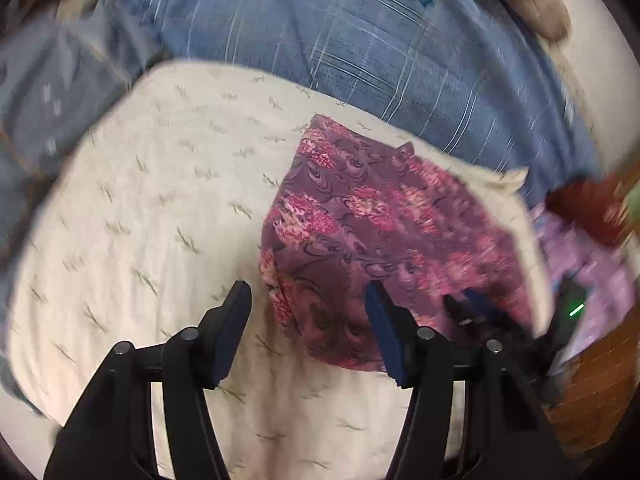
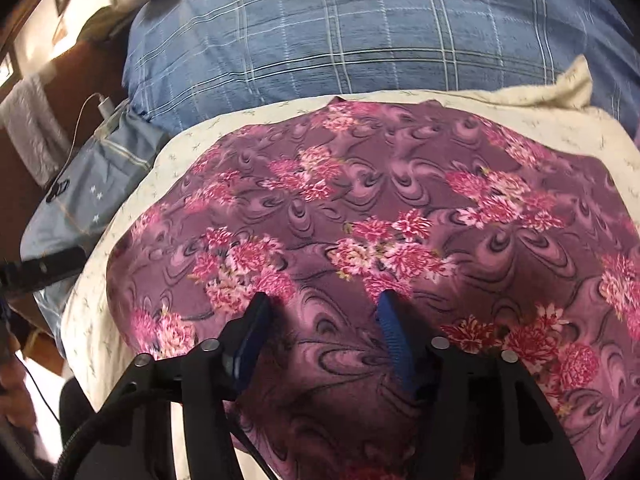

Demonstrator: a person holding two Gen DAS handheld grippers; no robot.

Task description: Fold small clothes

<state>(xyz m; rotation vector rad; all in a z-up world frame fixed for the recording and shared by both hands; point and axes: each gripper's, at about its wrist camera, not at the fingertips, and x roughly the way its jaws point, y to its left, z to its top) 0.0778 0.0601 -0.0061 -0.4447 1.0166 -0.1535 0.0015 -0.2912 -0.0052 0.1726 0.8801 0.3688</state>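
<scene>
A purple cloth with pink flowers [image 1: 360, 220] lies flat on a cream patterned sheet [image 1: 160, 200]. In the left wrist view my left gripper [image 1: 308, 300] is open, its fingertips straddling the cloth's left edge, holding nothing. My right gripper [image 1: 476, 308] shows blurred at the cloth's near right edge. In the right wrist view the cloth [image 2: 380, 208] fills most of the frame, and my right gripper [image 2: 324, 312] is open just above its near part, empty.
A blue plaid pillow [image 1: 380, 52] lies beyond the sheet, also in the right wrist view [image 2: 360, 32]. A light blue pouch [image 2: 96, 184] with a white charger cable sits at the left. Wooden furniture [image 1: 592, 384] is at the right.
</scene>
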